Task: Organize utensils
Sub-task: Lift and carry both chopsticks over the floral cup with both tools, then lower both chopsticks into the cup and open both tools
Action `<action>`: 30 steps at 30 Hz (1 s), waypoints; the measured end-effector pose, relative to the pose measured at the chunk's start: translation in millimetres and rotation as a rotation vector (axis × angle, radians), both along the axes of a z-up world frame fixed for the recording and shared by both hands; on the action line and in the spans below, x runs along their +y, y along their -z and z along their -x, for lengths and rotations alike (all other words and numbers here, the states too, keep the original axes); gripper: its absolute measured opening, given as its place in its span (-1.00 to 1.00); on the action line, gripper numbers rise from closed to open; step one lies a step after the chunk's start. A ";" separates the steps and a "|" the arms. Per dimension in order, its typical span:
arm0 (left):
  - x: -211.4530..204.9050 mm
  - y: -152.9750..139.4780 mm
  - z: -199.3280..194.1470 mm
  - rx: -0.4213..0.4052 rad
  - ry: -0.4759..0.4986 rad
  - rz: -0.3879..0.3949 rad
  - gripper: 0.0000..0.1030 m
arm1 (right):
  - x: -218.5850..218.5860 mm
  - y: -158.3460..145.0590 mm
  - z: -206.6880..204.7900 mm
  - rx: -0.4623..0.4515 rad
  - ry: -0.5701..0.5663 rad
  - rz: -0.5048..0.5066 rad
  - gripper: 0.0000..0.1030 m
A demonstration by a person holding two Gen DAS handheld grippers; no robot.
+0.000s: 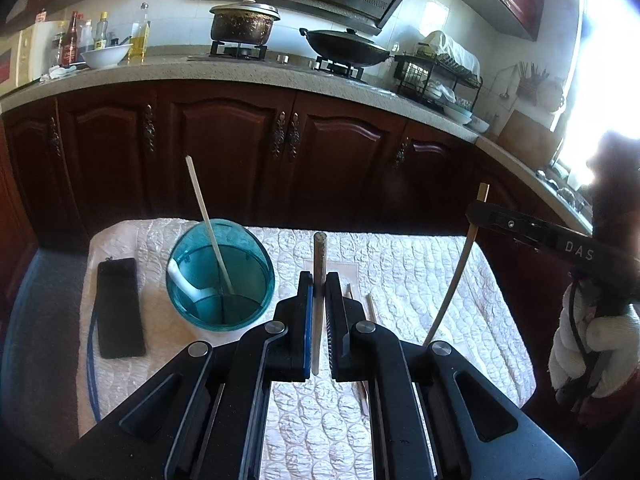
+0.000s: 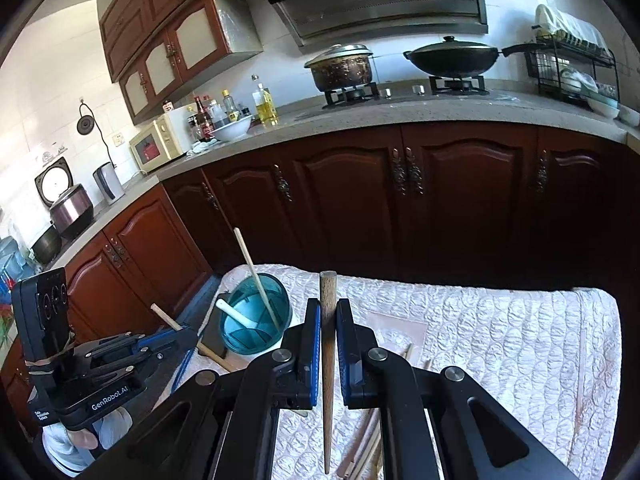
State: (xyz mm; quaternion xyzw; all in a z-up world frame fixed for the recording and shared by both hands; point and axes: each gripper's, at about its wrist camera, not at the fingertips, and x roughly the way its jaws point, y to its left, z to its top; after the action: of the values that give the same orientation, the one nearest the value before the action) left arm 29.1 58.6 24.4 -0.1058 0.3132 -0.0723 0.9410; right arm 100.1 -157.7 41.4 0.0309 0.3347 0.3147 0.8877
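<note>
My left gripper is shut on a dull grey-brown chopstick that stands upright between the pads, over the quilted white cloth. Left of it stands a teal cup holding a pale chopstick and a white spoon. My right gripper is shut on a brown wooden chopstick, to the right of the teal cup. The right gripper shows at the right edge of the left wrist view, holding its chopstick. Loose chopsticks lie on the cloth.
A black phone with a blue cable lies left of the cup. Dark wooden cabinets stand behind the table, under a counter with a pot, a wok and a dish rack. A gloved hand is at the right.
</note>
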 end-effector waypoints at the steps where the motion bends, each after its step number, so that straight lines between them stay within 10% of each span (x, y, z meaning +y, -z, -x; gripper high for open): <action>1: 3.3 -2.8 -0.1 -0.001 -0.002 0.009 -0.91 | 2.7 -1.8 -0.3 -0.003 -0.003 -0.002 -0.87; 16: 73.9 -71.4 -12.5 -0.127 -0.149 -0.030 -0.91 | 74.7 -57.6 -34.1 -0.117 -0.059 -0.093 -0.87; 30: 92.6 -18.3 -84.1 -0.069 -0.254 -0.115 -0.91 | 155.3 -11.9 -83.2 -0.167 -0.064 -0.014 -0.87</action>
State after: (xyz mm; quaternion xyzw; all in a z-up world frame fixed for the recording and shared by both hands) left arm 113.2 151.2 42.8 -0.0881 0.2683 0.0620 0.9573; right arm 183.3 -2.4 53.3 -0.0001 0.2582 0.3469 0.9017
